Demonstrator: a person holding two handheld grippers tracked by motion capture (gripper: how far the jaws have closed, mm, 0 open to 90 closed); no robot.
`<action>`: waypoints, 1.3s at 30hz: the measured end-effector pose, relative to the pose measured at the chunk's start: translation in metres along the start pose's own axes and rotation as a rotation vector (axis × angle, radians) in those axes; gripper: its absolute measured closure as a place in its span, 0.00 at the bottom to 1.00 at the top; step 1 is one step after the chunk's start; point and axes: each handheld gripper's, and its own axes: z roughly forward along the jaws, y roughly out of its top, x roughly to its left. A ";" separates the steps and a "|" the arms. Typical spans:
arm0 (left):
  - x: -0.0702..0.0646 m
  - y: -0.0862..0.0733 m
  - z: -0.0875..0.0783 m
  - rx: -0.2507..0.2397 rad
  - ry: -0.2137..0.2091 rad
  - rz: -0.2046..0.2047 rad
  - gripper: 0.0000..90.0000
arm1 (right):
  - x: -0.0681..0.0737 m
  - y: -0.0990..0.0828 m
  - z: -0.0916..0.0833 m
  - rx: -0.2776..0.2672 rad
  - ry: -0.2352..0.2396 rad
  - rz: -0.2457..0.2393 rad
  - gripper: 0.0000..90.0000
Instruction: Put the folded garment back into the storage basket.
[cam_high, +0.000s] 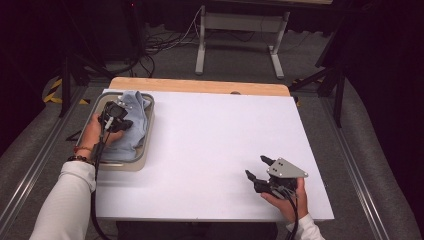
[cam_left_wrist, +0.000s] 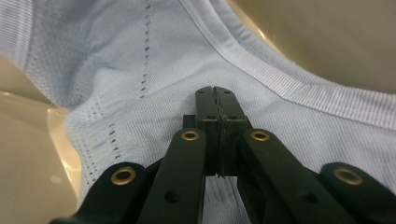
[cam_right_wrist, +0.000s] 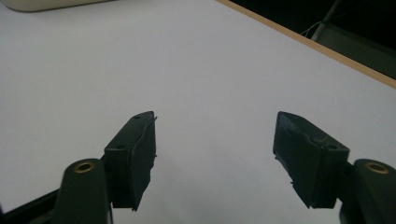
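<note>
A light blue knitted garment (cam_high: 134, 117) lies bunched in a beige tray (cam_high: 131, 165) at the table's left. My left gripper (cam_high: 119, 123) is down on it. In the left gripper view its jaws (cam_left_wrist: 215, 91) are pressed together with their tips sunk into the garment (cam_left_wrist: 140, 70), pinching a thin fold of the fabric. My right gripper (cam_high: 255, 166) rests near the front right of the white table (cam_high: 210, 130). It is open, and in the right gripper view (cam_right_wrist: 215, 133) only bare table surface lies between its fingers.
The tray's beige floor (cam_left_wrist: 32, 154) shows around the garment. A wooden strip (cam_high: 200, 86) runs along the table's far edge. Beyond it are a metal frame (cam_high: 240, 30) and cables on the floor.
</note>
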 end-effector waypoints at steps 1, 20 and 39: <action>0.000 0.000 -0.003 -0.021 0.004 -0.003 1.00 | 0.000 0.000 0.000 -0.001 0.000 -0.001 0.34; -0.003 0.000 -0.049 -0.285 0.079 0.012 0.95 | 0.001 0.002 -0.001 -0.008 -0.004 -0.009 0.34; -0.016 -0.004 -0.083 -0.409 0.031 0.008 0.92 | 0.001 0.003 -0.003 -0.019 -0.010 -0.011 0.34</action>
